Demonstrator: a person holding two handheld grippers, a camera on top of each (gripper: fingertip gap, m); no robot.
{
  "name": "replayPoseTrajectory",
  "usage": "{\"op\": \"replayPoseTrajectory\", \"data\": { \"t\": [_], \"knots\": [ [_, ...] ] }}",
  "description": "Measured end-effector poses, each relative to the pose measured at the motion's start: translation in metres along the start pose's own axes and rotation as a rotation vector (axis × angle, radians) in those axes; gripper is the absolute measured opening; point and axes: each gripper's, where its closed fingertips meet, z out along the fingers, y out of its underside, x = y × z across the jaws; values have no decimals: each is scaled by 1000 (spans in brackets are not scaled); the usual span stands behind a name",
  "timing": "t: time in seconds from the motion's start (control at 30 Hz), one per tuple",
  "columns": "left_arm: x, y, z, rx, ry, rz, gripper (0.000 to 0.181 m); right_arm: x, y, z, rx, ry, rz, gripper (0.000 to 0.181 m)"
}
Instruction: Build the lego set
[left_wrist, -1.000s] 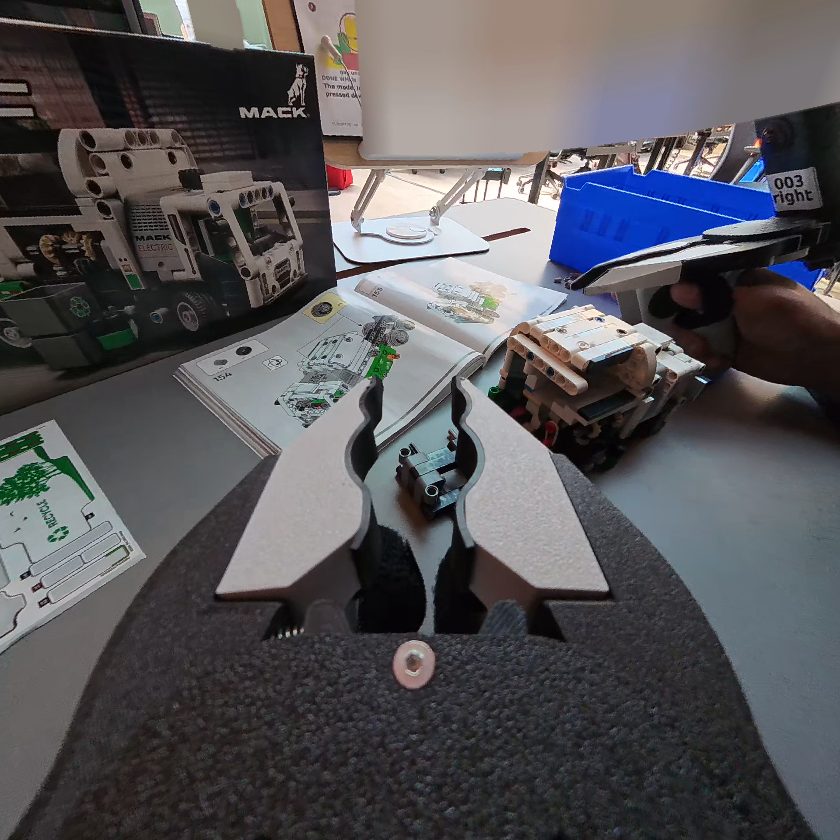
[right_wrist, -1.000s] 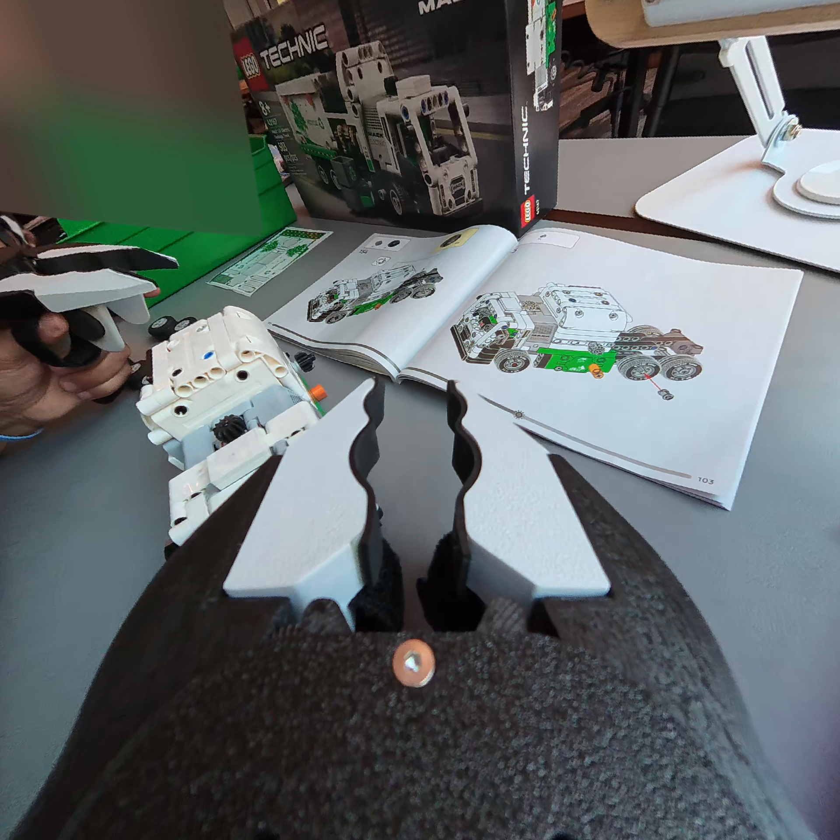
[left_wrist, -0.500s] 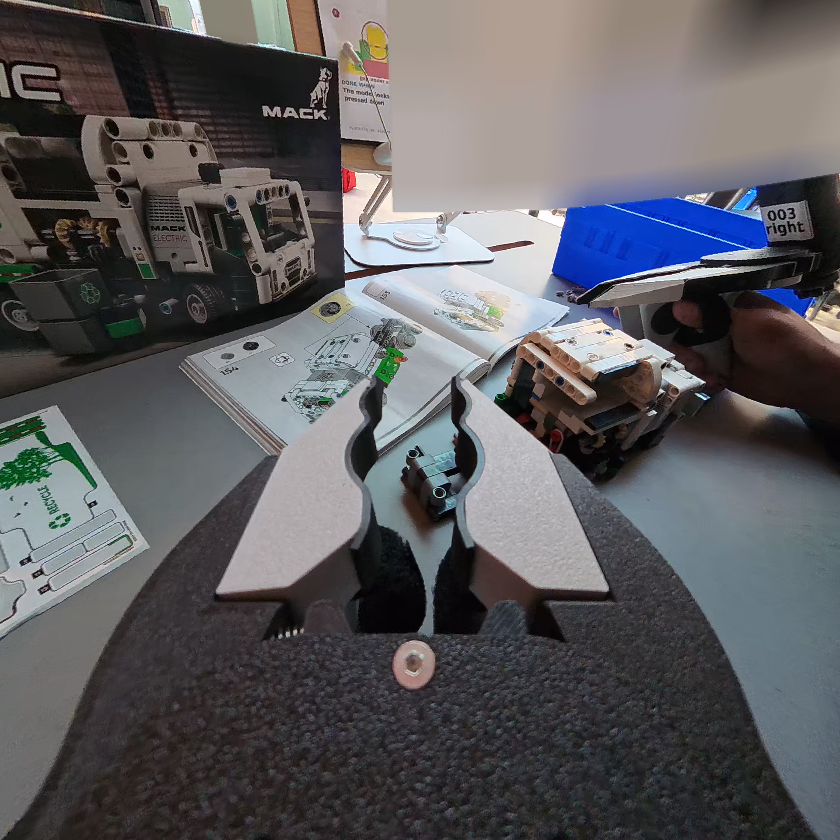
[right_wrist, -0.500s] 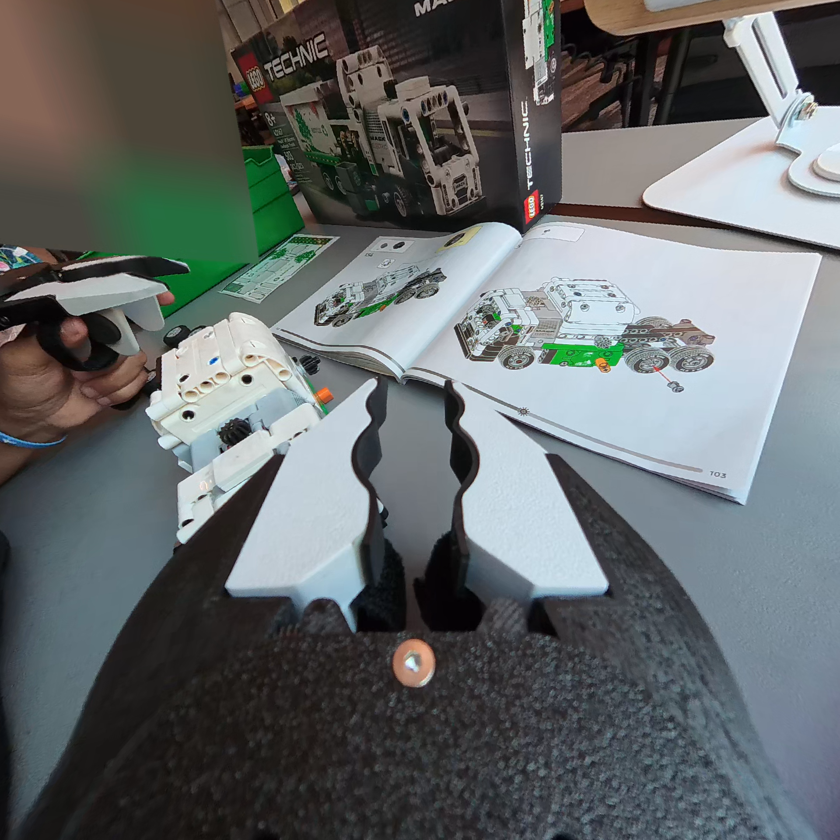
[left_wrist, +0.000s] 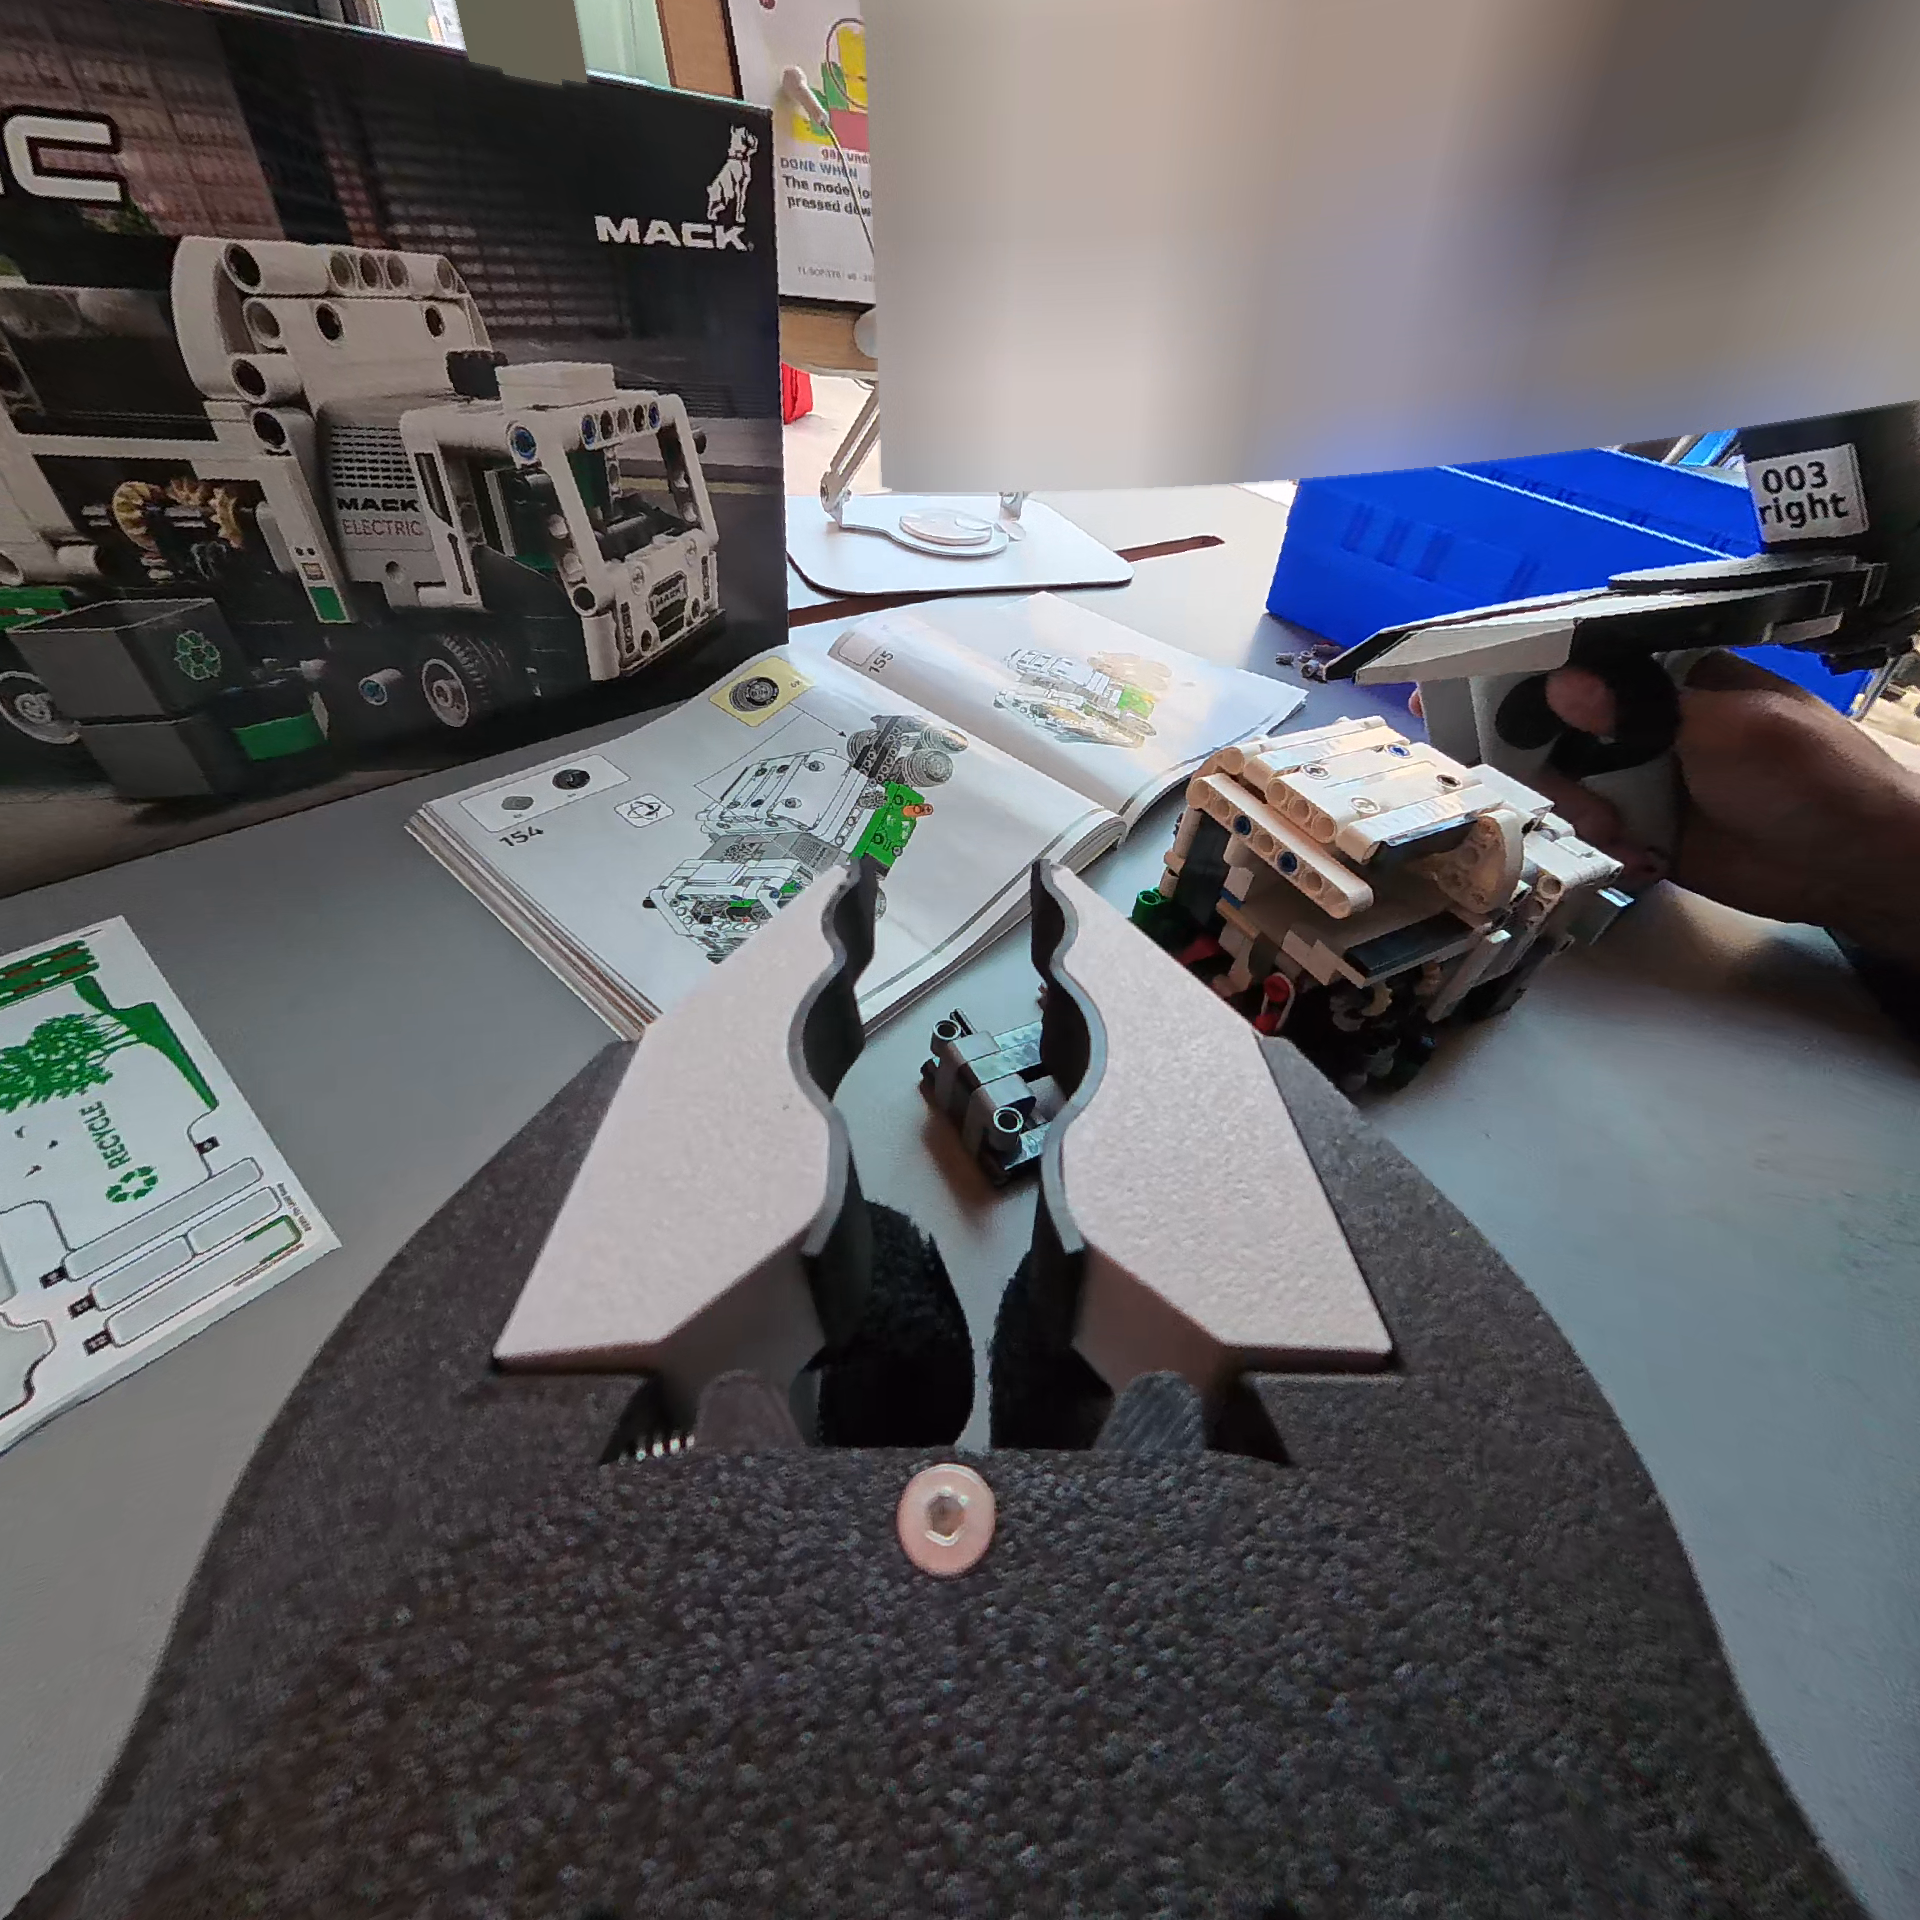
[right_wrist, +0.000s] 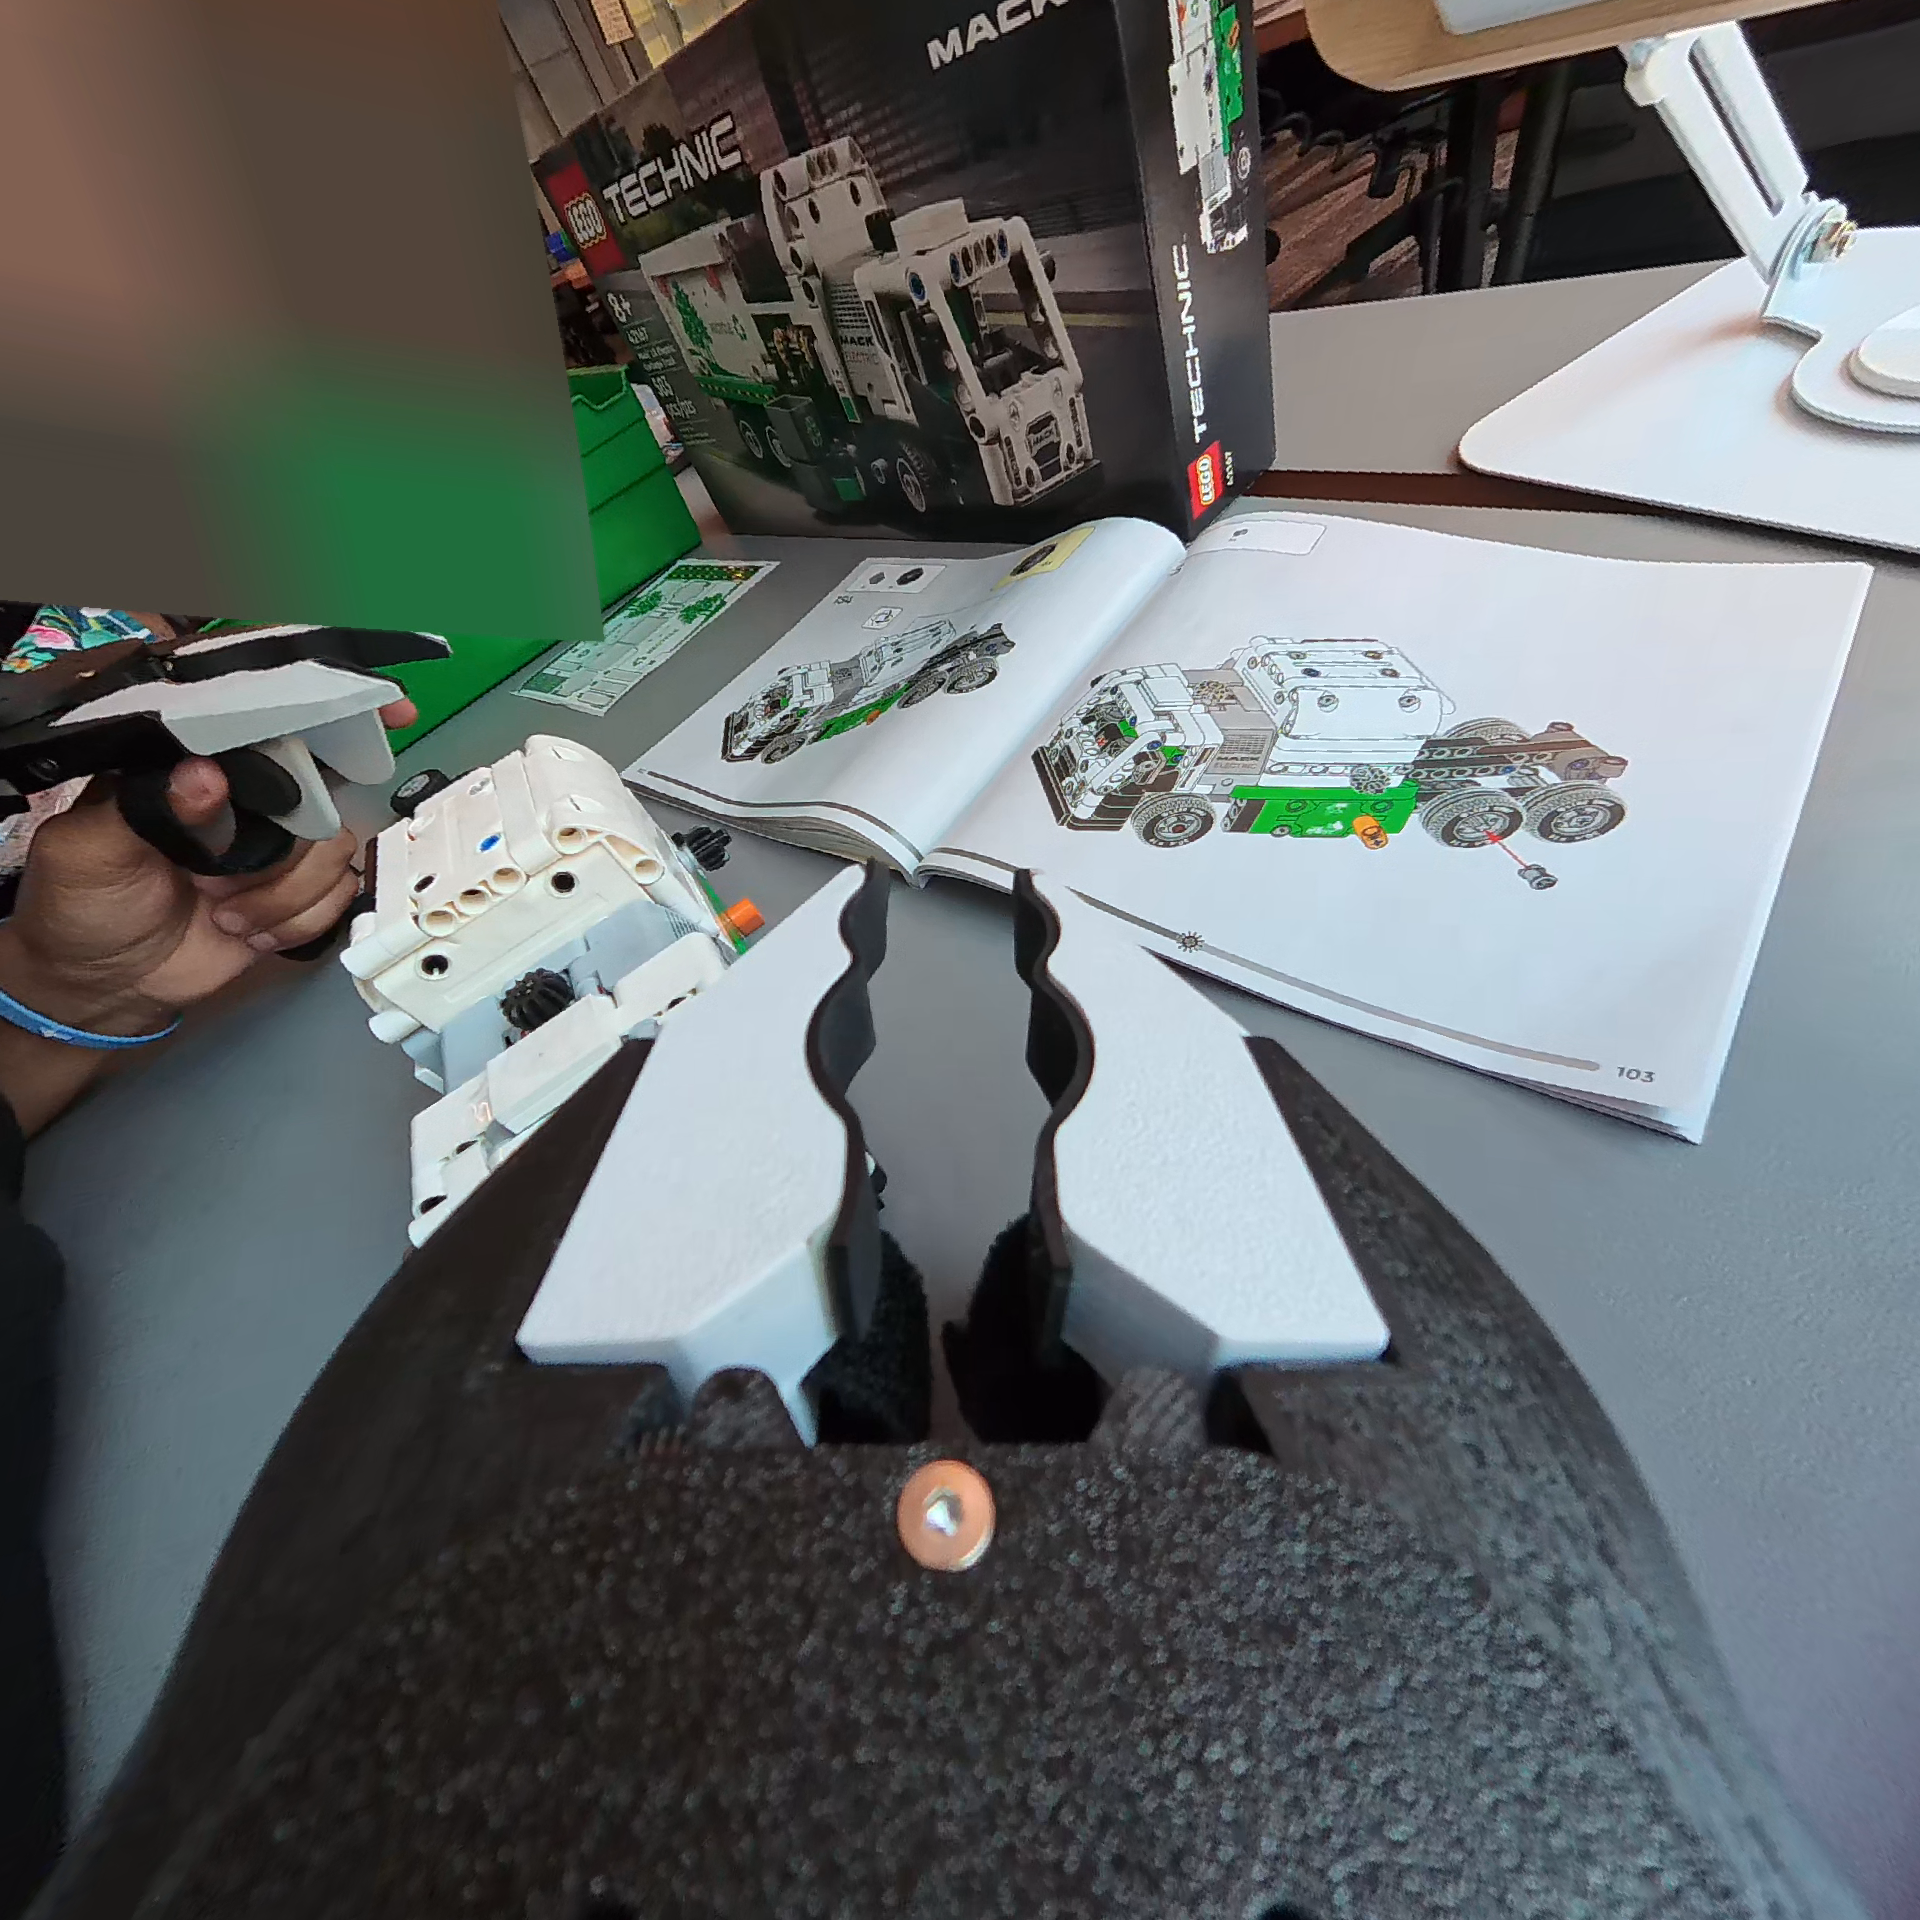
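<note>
1. While nothing is gripped: left gripper (left_wrist: 948, 940) jaws parted to a medium gap, empty, hovering over the small dark grey sub-assembly (left_wrist: 987, 1086).
2. Left of the left jaws: sticker sheet (left_wrist: 125, 1164) flat on the grey table (left_wrist: 1662, 1247), well apart. Set box (left_wrist: 364, 416) standing ahead-left.
3. Ahead of the left jaws: open instruction booklet (left_wrist: 831, 790), near edge just beyond the tips.
4. Between the left jaws, close against the right finger: the sub-assembly, lying on the table. Contact with the finger: cannot tell. Long axis looks diagonal, running from near-right to far-left across the gap; round pin holes at the near end face up and toward the camera.
5. Right of the left jaws: partly built white truck body (left_wrist: 1371, 862), near but apart from the sub-assembly. Looks tipped, not on wheels; long axis roughly left-right in the left view, rounded white beams on top.
6. Right gripper (right_wrist: 948, 904): jaws parted by a similar gap, empty, over bare table with the truck body just left of its left finger.
7. Judged step: picking up the sub-assembly to mate it to the truck body. Next move likely needs centring in the gap, squaring the jaws across the short axis, then closing; right gripper probably to steady the body.
</note>
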Motion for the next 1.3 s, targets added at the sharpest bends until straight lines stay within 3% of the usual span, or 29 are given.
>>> {"op": "replayPoseTrajectory", "data": {
  "t": [1.3],
  "knots": [
    [0,1,1,-5,-20,36,28,-1,-1,0,2,-11,23,23]
  ]
}}
